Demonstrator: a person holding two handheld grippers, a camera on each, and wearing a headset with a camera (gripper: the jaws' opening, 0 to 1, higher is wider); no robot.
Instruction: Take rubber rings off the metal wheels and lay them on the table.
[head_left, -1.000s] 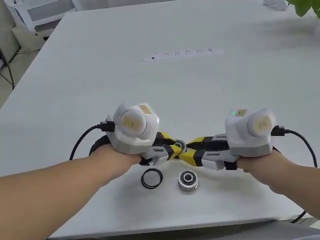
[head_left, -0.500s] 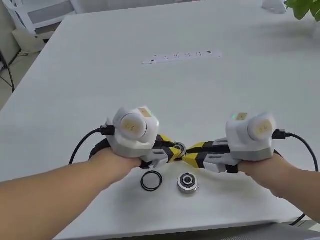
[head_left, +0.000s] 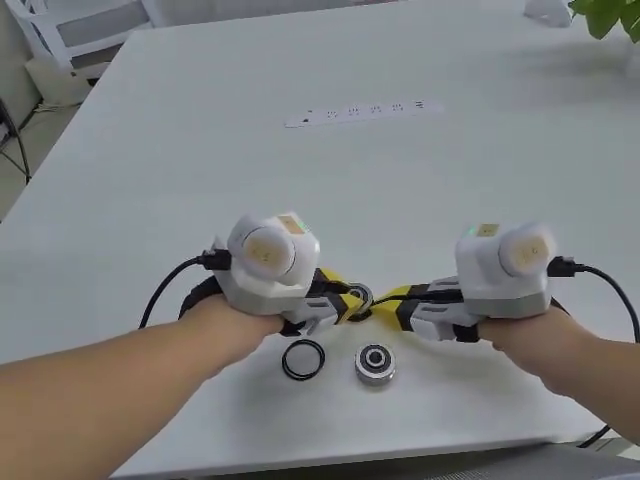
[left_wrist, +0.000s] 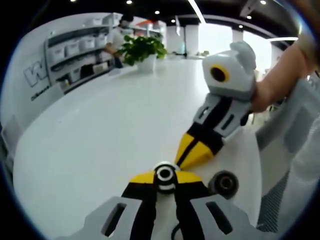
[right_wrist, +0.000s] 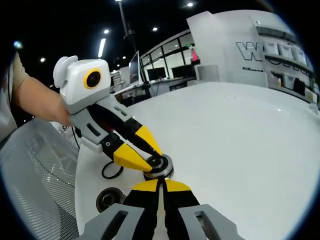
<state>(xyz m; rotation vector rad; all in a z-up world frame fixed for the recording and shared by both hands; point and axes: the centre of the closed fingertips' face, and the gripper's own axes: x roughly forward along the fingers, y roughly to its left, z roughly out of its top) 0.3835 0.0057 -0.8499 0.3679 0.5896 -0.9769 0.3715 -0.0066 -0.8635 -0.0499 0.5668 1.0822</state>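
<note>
Roughly halfway, I judge: one ring off, one to go. I hold both tools low over the near edge of a wide white table, their yellow tips meeting in the middle.

My left tool is closed on a small metal wheel, gripping it between the jaw tips just above the table. In the right gripper view this wheel shows a dark band round its rim, which I take to be its rubber ring, not yet off.

My right tool comes in from the other side. Its jaws are pressed together with almost no gap, and their tips sit against the wheel's rim. I cannot tell whether they have pinched any rubber.

On the table nearer to me lie two things, side by side and just apart: a loose ring, black and flat, and a second wheel, which looks bare and silvery. That pair seems finished.

What is left is to peel the ring from the held wheel and lay it down.
</note>
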